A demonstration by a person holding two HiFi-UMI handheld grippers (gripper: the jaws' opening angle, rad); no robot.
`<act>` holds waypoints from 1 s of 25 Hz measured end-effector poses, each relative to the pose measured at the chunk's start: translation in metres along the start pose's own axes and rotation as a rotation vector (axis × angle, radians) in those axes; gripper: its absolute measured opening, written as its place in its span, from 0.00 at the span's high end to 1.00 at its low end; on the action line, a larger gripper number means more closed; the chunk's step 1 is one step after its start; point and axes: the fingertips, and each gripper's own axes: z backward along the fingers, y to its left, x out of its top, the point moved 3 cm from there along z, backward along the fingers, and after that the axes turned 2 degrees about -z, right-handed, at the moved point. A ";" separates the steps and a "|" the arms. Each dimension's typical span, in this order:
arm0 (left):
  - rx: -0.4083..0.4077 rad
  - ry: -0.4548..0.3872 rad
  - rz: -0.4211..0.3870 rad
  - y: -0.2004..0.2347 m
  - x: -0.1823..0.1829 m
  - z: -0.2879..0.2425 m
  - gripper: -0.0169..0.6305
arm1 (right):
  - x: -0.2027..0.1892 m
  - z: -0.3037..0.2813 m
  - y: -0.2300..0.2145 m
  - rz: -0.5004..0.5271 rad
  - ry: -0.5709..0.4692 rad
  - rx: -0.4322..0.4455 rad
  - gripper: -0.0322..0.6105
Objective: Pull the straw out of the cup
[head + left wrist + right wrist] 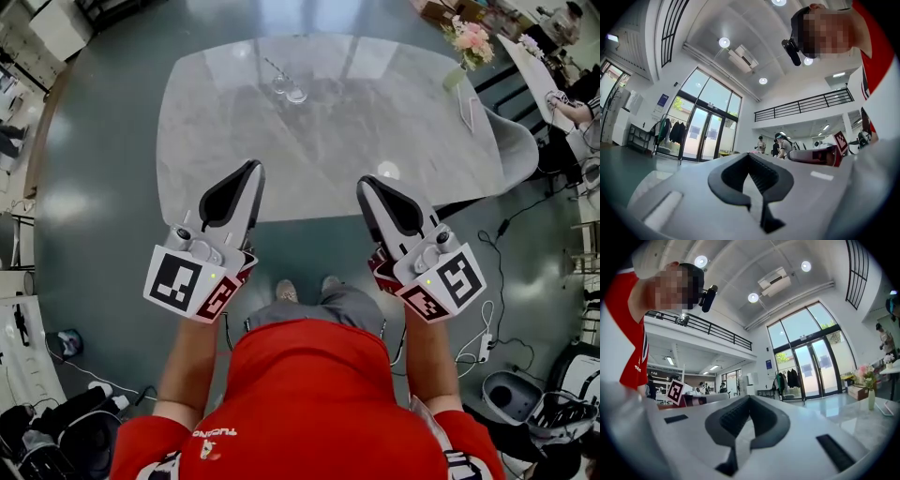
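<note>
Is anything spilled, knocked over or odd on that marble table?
Nothing stands out. The cup with its straw sits on the far side of the table, with no spill showing round it. The flower vase stands upright near the right edge.

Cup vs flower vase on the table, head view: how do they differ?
The cup is clear glass and holds a thin straw; the vase is pale and holds pink flowers. The cup stands mid-table on the far side; the vase stands at the far right edge of the table. Both stand on the marble top, untouched.
</note>
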 end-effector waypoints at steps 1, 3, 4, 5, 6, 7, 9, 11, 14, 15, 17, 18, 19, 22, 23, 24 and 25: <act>0.000 0.001 0.004 0.004 -0.002 -0.004 0.97 | 0.000 -0.003 -0.004 0.001 0.001 -0.003 0.95; 0.005 0.002 0.013 0.011 -0.004 -0.011 0.97 | -0.001 -0.009 -0.011 0.000 0.002 -0.006 0.95; 0.009 0.003 0.017 0.014 -0.004 -0.012 0.97 | -0.001 -0.011 -0.012 -0.001 0.002 -0.005 0.95; 0.015 0.004 0.020 0.016 -0.005 -0.012 0.97 | -0.001 -0.013 -0.013 -0.002 0.003 -0.002 0.95; 0.022 0.005 0.022 0.019 -0.005 -0.013 0.97 | -0.001 -0.015 -0.014 -0.003 0.003 0.002 0.95; 0.028 0.007 0.023 0.021 -0.006 -0.015 0.97 | -0.001 -0.017 -0.017 -0.005 0.003 0.006 0.95; 0.041 0.014 0.023 0.025 -0.009 -0.024 0.97 | -0.003 -0.022 -0.028 -0.010 0.003 0.014 0.95; 0.054 0.021 0.026 0.030 -0.013 -0.034 0.97 | -0.003 -0.028 -0.041 -0.016 0.002 0.022 0.95; 0.082 0.030 0.027 0.038 -0.018 -0.049 0.97 | -0.002 -0.038 -0.061 -0.022 -0.001 0.043 0.95; 0.092 0.032 0.027 0.041 -0.020 -0.054 0.97 | -0.002 -0.042 -0.069 -0.021 -0.001 0.050 0.95; 0.116 0.037 0.029 0.047 -0.025 -0.066 0.96 | -0.003 -0.049 -0.085 -0.014 0.002 0.064 0.95; 0.128 0.041 0.032 0.050 -0.027 -0.073 0.97 | -0.004 -0.053 -0.093 -0.010 0.005 0.071 0.95; 0.140 0.044 0.034 0.053 -0.029 -0.080 0.97 | -0.005 -0.057 -0.102 -0.005 0.009 0.078 0.95; 0.167 0.054 0.044 0.060 -0.035 -0.103 0.96 | -0.006 -0.069 -0.128 0.002 0.017 0.105 0.95; 0.177 0.056 0.049 0.062 -0.037 -0.110 0.96 | -0.006 -0.072 -0.136 0.001 0.018 0.117 0.95; 0.191 0.057 0.053 0.064 -0.039 -0.116 0.96 | -0.006 -0.076 -0.143 0.000 0.020 0.128 0.95; 0.207 0.058 0.058 0.066 -0.041 -0.123 0.96 | -0.006 -0.079 -0.150 -0.001 0.023 0.141 0.95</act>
